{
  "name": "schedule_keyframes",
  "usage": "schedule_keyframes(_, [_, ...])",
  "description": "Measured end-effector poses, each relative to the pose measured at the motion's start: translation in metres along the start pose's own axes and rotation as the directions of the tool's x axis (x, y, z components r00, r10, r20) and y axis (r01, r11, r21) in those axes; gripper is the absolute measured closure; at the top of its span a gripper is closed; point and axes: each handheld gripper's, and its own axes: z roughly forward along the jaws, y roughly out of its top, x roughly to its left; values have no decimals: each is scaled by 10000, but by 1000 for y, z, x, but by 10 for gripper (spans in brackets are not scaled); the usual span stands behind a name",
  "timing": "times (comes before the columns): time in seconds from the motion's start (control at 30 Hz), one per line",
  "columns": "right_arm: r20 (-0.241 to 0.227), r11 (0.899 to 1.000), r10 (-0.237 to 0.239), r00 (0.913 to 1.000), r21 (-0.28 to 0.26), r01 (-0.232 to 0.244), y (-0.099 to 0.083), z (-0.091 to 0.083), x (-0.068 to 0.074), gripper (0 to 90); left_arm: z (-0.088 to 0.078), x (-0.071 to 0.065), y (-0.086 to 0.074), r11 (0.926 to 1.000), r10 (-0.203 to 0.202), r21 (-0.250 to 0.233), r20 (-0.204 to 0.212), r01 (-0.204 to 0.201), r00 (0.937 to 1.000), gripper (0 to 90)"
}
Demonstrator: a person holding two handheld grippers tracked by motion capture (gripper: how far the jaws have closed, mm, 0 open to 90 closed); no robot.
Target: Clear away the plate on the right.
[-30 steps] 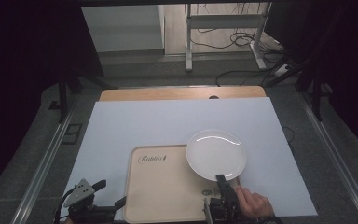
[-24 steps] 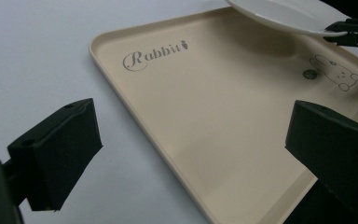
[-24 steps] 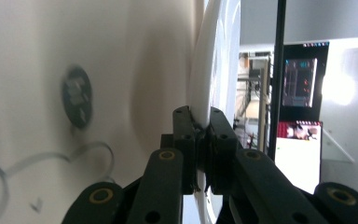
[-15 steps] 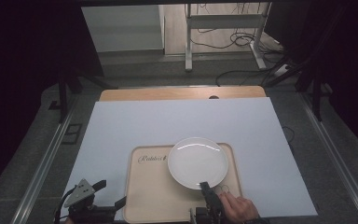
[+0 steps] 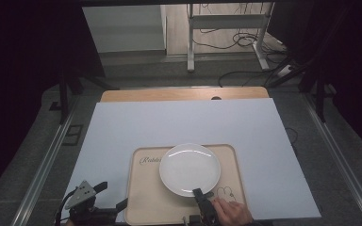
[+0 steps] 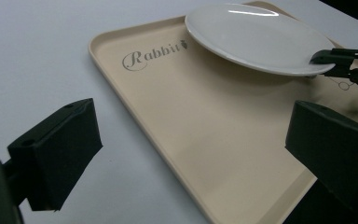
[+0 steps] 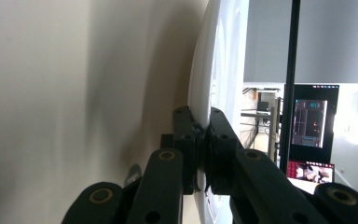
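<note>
high view: a beige tray (image 5: pixel 160 207) lettered "rabbit" lies near the front edge of a pale lilac-white sheet (image 5: pixel 122 127) that covers most of the table, and a strip of bare wooden tabletop (image 5: pixel 169 94) shows beyond the tray at the far edge of the sheet. a white plate (image 5: pixel 188 167) sits over the far-right part of the tray, its rim just covering the end of the lettering. the right gripper (image 5: pixel 199 194) reaches in over the tray's near edge, held by a hand (image 5: pixel 231 212), and its jaws are pinched tight on the plate's near rim (one jaw above, one below, as the right gripper view shows edge-on). in the left gripper view the plate looks tilted, its gripped side lifted off the tray with shadow beneath. the left gripper (image 5: pixel 111 197) rests at the tray's near-left corner, jaws spread wide with nothing between them. beyond the tray and table lie grey carpet (image 5: pixel 136 70), a metal stand (image 5: pixel 226 33) with loose cables (image 5: pixel 245 42) at its feet, and dark curtains (image 5: pixel 23 70) either side.
</note>
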Motion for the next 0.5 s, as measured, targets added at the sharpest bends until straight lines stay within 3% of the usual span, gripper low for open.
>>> schedule_keyframes(0.5, [-268,9996,-271,9993,-41,270,5,4,8,849,0,0,0,10000,14,0,-6,-14,10000,32])
